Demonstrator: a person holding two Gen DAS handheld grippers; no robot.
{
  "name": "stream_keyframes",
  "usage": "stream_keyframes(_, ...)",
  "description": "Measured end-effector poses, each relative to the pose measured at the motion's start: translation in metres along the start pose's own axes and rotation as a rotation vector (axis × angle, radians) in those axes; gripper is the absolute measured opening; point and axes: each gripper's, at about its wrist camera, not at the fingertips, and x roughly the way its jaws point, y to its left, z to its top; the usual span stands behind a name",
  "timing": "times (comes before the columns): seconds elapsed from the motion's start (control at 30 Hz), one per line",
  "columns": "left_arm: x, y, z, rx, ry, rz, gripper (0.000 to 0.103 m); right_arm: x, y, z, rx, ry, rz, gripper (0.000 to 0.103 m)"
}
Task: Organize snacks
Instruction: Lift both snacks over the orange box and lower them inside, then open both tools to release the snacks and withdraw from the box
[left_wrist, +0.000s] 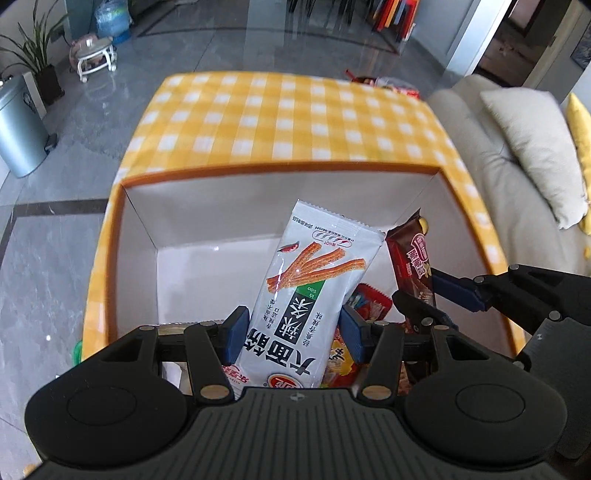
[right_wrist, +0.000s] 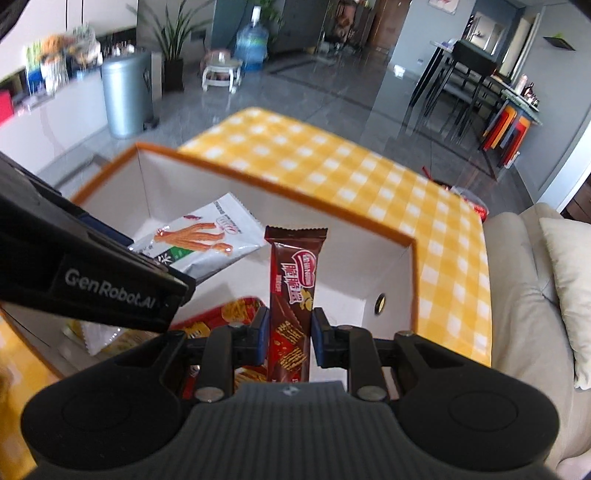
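Note:
My left gripper (left_wrist: 291, 334) is shut on a white spicy-strip snack packet (left_wrist: 306, 291) and holds it over the open white box with an orange rim (left_wrist: 280, 171). My right gripper (right_wrist: 289, 338) is shut on a brown chocolate wafer bar (right_wrist: 293, 291), upright over the same box (right_wrist: 332, 218). The right gripper (left_wrist: 439, 295) with the wafer bar (left_wrist: 412, 262) also shows at right in the left wrist view. The white packet (right_wrist: 207, 236) and the left gripper's body (right_wrist: 92, 280) show at left in the right wrist view. Red and yellow snack packets (right_wrist: 229, 314) lie on the box bottom.
The box stands on a table with a yellow checked cloth (left_wrist: 280, 114). A beige sofa with a cushion (left_wrist: 532, 147) is at the right. A grey bin (right_wrist: 127, 96) and a water bottle (right_wrist: 253, 38) stand on the floor beyond.

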Motion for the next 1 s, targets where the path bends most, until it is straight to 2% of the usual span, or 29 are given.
stream_keyframes(0.4,0.039,0.001,-0.001,0.025,0.085,0.050,0.057,0.048,0.010,-0.002,-0.068,0.131,-0.017,0.020)
stream_keyframes(0.73,0.044,-0.008,-0.003,0.066,0.089,0.069,0.059,0.055,0.009,-0.009,-0.071,0.151,-0.014,0.020)
stream_keyframes(0.8,0.042,-0.009,-0.003,0.072,0.085,0.075,0.064,0.053,0.008,-0.009,-0.072,0.146,-0.018,0.020)
stream_keyframes(0.87,0.040,-0.009,-0.003,0.081,0.083,0.076,0.066,0.049,0.009,-0.007,-0.072,0.136,-0.015,0.028)
stream_keyframes(0.9,0.037,-0.009,-0.003,0.080,0.077,0.077,0.068,0.047,0.008,-0.007,-0.067,0.131,-0.011,0.037)
stream_keyframes(0.93,0.034,-0.009,-0.004,0.080,0.071,0.081,0.069,0.044,0.008,-0.006,-0.064,0.126,-0.006,0.042)
stream_keyframes(1.0,0.028,-0.008,-0.005,0.078,0.052,0.089,0.074,0.038,0.007,-0.006,-0.053,0.112,0.007,0.047)
